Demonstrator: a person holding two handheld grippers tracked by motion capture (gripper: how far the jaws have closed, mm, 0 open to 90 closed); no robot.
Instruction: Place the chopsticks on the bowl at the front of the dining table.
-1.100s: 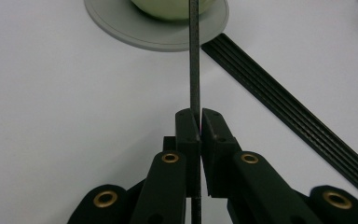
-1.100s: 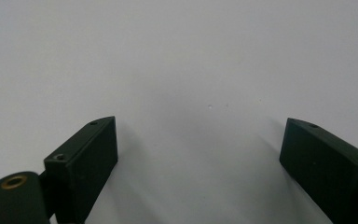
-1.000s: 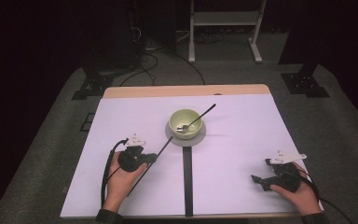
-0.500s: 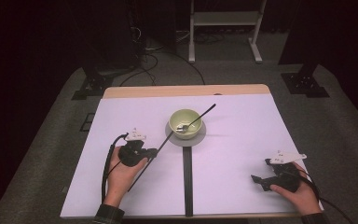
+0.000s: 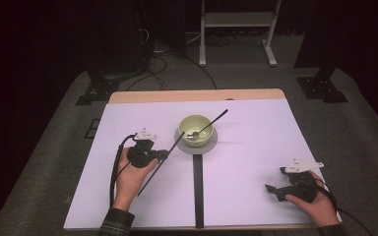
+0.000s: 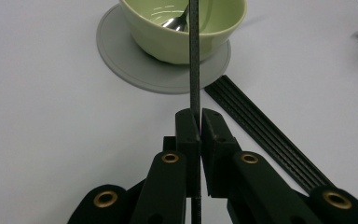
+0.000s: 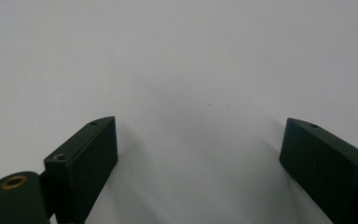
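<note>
Floor (image 5: 54,162): grey carpet all round my table, running off into shadow.
Table (image 5: 256,128): white sheet on top, bare wood strip along the far edge, black strip (image 5: 198,191) down the middle.
Behind: white metal stand (image 5: 236,29), its legs on the carpet.
Cables (image 5: 152,59): dark tangle at far left.
Black stand feet (image 5: 322,88): one each side.
Light: bright on my table, room beyond near black.

Glossy ceramic bowl (image 6: 186,32), matt rubbery mat (image 6: 121,60), shiny metal spoon (image 6: 175,21).

Hidden and cropped parts

The black rod (image 6: 194,60) hides part of the spoon (image 6: 176,22); the green bowl's (image 6: 168,37) far rim is cut off.
</note>
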